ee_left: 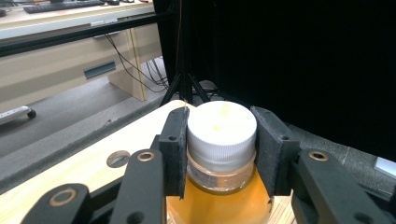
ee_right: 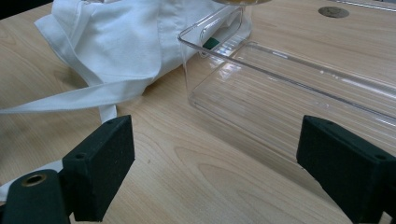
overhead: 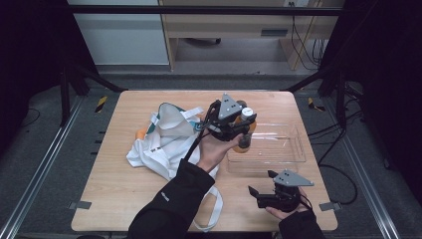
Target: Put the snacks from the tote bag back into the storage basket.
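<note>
A bottle of orange liquid (overhead: 243, 143) with a white cap (ee_left: 222, 128) is upright at the left end of a clear plastic tray (overhead: 295, 155). My left gripper (overhead: 246, 122) is shut on its neck and cap, the pads (ee_left: 175, 149) pressing on both sides. I cannot tell whether the bottle's base touches the tray floor. A white cloth bag (overhead: 164, 137) lies crumpled left of the tray, its strap trailing toward the front edge. My right gripper (overhead: 259, 192) rests low near the table's front right, open, jaws wide apart, facing the clear plastic tray (ee_right: 280, 79) and the white cloth bag (ee_right: 126, 42).
Something orange (overhead: 142, 133) peeks out at the bag's left side. The wooden table (overhead: 114, 189) has bare surface at the front left and far side. A black frame and cables surround the table; a desk stands beyond.
</note>
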